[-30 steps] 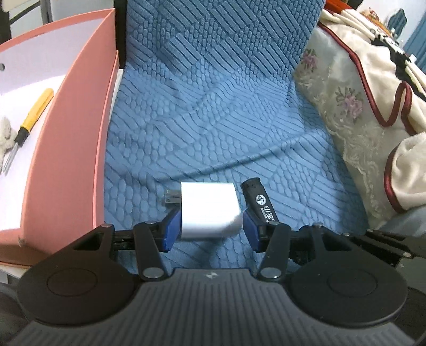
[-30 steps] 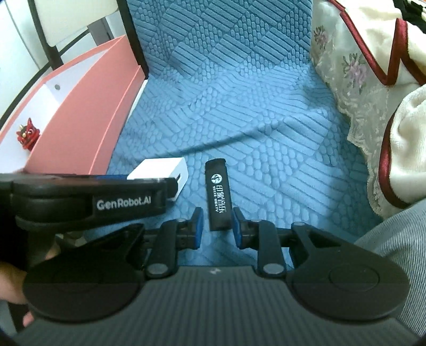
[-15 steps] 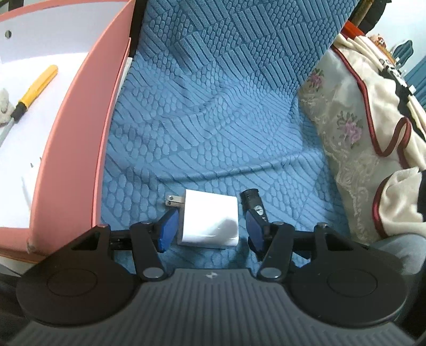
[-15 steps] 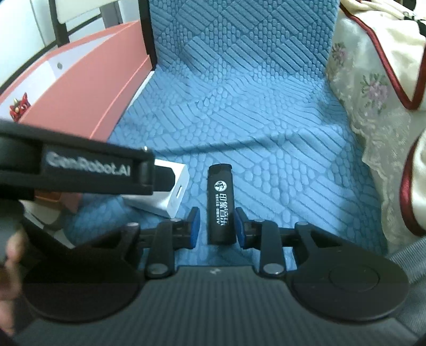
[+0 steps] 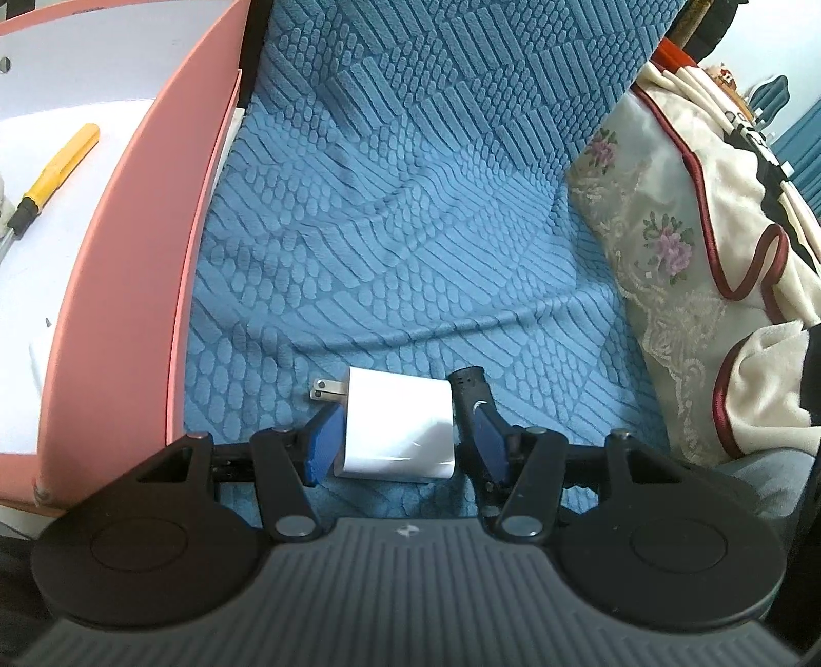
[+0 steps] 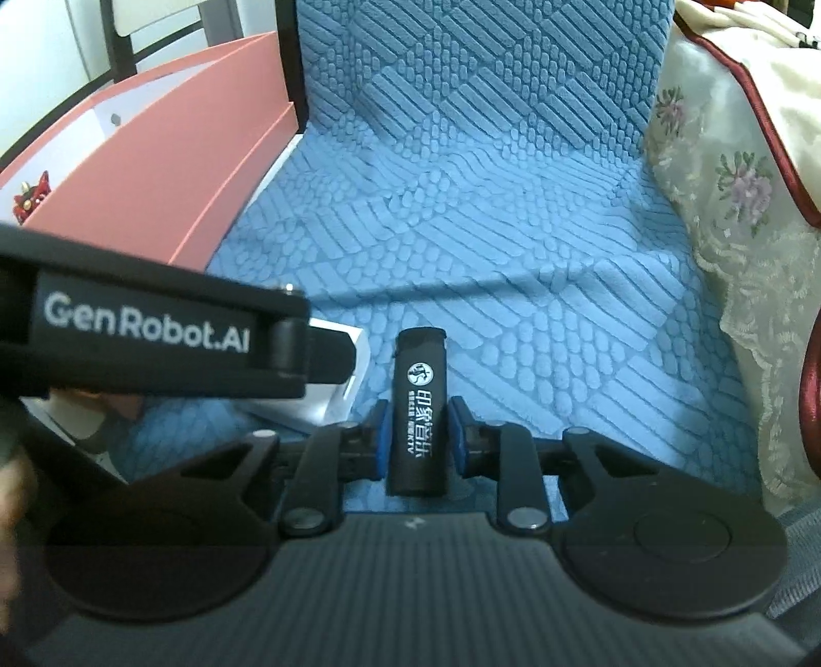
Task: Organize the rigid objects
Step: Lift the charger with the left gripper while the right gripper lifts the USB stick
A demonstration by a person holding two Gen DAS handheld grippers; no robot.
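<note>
A white plug charger (image 5: pixel 397 426) lies on the blue textured seat cover (image 5: pixel 410 231), prongs pointing left. My left gripper (image 5: pixel 405 444) straddles it; the left pad is at its side and a thin gap shows at the right pad, so it is open. Beside the charger lies a black lighter (image 6: pixel 418 410) with white print, whose tip shows in the left wrist view (image 5: pixel 468 390). My right gripper (image 6: pixel 421 436) is closing, its blue pads against both sides of the lighter. The left gripper's body (image 6: pixel 154 333) crosses the right wrist view and hides most of the charger (image 6: pixel 338 395).
A pink box (image 5: pixel 133 287) with a white inside stands at the left, holding a yellow-handled screwdriver (image 5: pixel 56 169) and a small red figure (image 6: pixel 33 197). A floral lace cloth and cream blanket (image 5: pixel 667 256) crowd the right side. A chair frame (image 6: pixel 118 46) stands behind.
The left pads, tight on the charger a second ago, now stand slightly wider. The right gripper has sunk over the lighter and its pads have narrowed onto it. Both wrists rolled a little.
</note>
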